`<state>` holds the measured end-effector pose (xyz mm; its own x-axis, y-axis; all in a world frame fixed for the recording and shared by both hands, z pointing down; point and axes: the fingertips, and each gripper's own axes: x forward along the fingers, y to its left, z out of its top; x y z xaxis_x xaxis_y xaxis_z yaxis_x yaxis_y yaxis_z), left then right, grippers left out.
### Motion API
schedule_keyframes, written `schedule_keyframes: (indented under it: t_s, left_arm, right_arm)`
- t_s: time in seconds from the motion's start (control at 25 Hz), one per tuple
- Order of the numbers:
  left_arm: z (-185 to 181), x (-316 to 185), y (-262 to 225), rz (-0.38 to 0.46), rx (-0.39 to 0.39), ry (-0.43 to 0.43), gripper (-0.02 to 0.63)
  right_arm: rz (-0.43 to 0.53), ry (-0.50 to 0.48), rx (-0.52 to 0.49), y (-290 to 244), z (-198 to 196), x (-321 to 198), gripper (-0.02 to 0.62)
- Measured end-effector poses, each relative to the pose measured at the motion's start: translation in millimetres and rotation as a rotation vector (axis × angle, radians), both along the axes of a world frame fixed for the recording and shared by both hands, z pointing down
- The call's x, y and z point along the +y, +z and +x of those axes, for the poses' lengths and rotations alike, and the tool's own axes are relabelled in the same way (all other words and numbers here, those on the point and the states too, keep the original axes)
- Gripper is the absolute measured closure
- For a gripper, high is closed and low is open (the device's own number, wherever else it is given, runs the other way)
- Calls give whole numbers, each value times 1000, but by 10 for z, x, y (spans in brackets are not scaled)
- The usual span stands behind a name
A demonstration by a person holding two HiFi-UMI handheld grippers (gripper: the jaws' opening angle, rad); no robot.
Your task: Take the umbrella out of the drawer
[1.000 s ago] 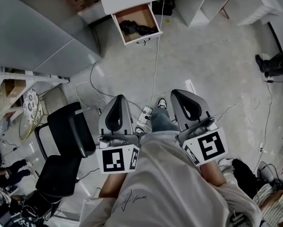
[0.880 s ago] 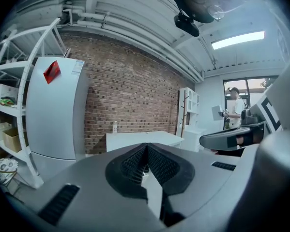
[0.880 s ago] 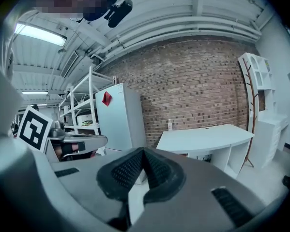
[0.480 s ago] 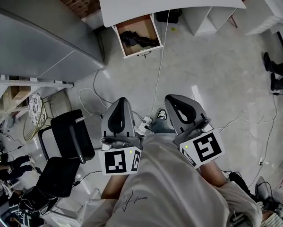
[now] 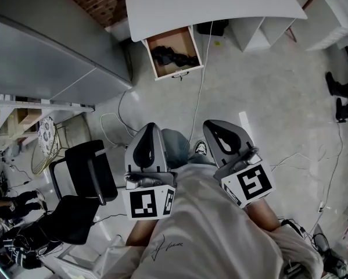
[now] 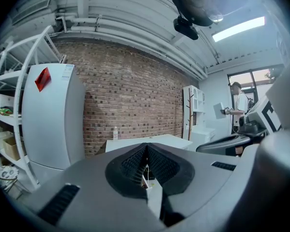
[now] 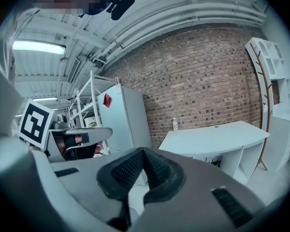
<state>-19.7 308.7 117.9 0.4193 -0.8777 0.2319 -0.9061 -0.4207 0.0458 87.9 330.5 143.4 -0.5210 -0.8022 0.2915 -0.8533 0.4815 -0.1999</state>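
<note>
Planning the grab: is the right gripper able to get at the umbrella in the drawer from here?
Probably not yet: the right gripper, jaws shut, is far short of the open drawer; the umbrella lies uncovered.

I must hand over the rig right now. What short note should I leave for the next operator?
Left gripper: shut, empty.
Right gripper: shut, empty.
The drawer stands open under the white desk; the dark umbrella lies inside it.
Done: drawer is open. Neither gripper has reached it yet.
Left: go to the drawer, open a gripper, grasp the umbrella, lift it out.
</note>
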Motion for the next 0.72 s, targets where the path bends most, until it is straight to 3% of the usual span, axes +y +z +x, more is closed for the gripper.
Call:
schedule_keyframes:
  t_s: [0.4,0.72]
  left_arm:
    - [-10,-535,140,1,42,10,589]
    - [-31,-1302,222,-8,46,32,589]
  right_arm:
    - [19,5,45,80,-63,-589,581]
    - [-11,-17,63,185,-189,-1302,581]
